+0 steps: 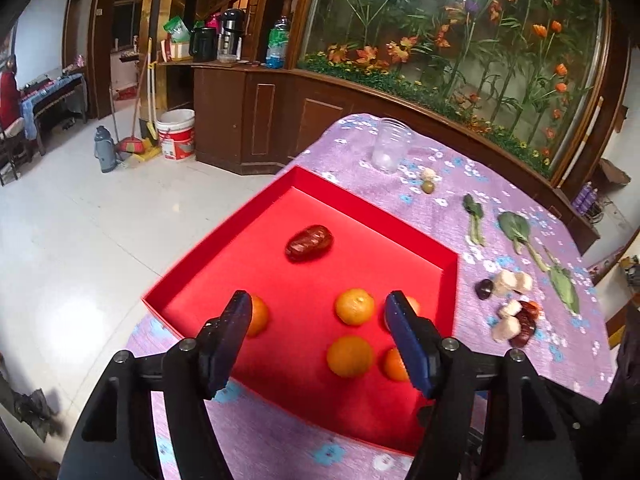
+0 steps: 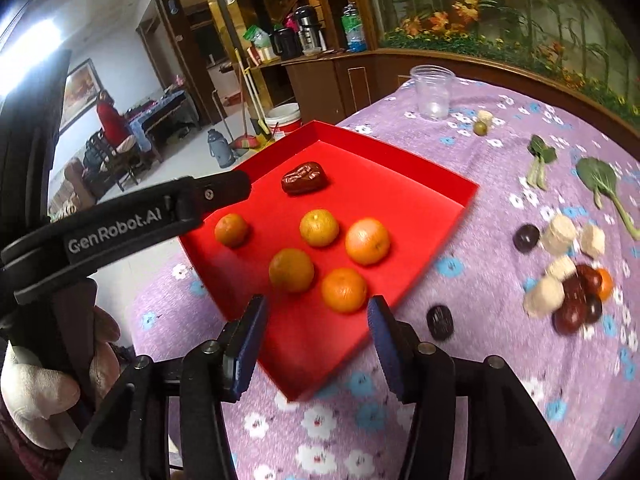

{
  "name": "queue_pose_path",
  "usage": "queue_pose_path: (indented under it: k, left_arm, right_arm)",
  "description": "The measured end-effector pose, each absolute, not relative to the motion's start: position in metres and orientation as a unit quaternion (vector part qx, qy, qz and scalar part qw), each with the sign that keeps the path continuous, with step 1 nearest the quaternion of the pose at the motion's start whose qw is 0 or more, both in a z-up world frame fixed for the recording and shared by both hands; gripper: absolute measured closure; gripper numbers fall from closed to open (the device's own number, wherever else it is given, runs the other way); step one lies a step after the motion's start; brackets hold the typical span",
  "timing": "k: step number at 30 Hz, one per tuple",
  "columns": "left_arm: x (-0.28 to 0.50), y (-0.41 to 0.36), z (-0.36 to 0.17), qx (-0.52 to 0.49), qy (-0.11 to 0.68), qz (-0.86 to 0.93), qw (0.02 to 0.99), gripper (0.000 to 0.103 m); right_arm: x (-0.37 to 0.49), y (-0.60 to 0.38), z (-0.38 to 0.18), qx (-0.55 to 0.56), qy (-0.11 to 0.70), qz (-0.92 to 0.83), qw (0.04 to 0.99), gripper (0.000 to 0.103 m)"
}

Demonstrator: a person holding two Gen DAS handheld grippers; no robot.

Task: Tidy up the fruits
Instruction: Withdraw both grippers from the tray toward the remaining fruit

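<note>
— Judging by what lies ahead of the right gripper [image 2: 316,344], the fruit is split: five oranges [image 2: 344,289] and one wrinkled red date [image 2: 304,178] sit in the red tray [image 2: 448,184], just beyond its fingertips. More dates [image 2: 576,304] lie in a pile off to its right on the cloth [image 2: 480,360], mixed with pale chunks [image 2: 560,234], and one dark date [image 2: 440,322] lies alone just right of the right finger.

— And the grippers?

— Both stand spread with nothing between the pads. The left gripper [image 1: 318,320] hangs over the near part of the tray, with oranges [image 1: 350,356] showing between its fingers but below them, not touched.

— How would the dates handle?

— Light, probably, and a little soft under a wrinkled skin, so a gentle squeeze should do. Being long, each is best taken across its narrow middle. The pile is the awkward part: dates touch chunks, and one small orange [image 2: 605,284] is wedged in at its far edge, so closing there may catch a neighbour.

— The oranges?

— Round, firmer, heavier, likely to roll. Pads belong on opposite sides at the widest point.

— Easiest pick?

— The lone date beside the right finger; it lies free of everything.
</note>
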State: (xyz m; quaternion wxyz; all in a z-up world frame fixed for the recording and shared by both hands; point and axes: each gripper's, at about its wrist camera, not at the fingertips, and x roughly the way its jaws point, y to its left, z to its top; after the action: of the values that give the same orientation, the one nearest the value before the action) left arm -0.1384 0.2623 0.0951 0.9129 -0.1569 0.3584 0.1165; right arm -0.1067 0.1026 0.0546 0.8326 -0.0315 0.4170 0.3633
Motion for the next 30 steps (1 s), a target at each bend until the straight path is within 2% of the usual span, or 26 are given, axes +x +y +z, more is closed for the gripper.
queue_pose_path:
  k: [10,14,30]
  left_arm:
    - [-0.147,0.231,0.099,-0.170,0.370,0.080,0.910,0.034]
    - [-0.144,0.216,0.100,-0.174,0.375,0.067,0.908,0.028]
    - [-0.122,0.184,0.093,-0.209,0.379,0.025,0.901,0.028]
  right_arm:
    - [-0.115,0.053,0.055,0.020,0.416,0.338,0.844,0.044]
    - [-0.110,0.023,0.055,0.055,0.414,0.320,0.850,0.040]
    - [-0.080,-0.078,0.045,0.143,0.412,0.244,0.866,0.039]
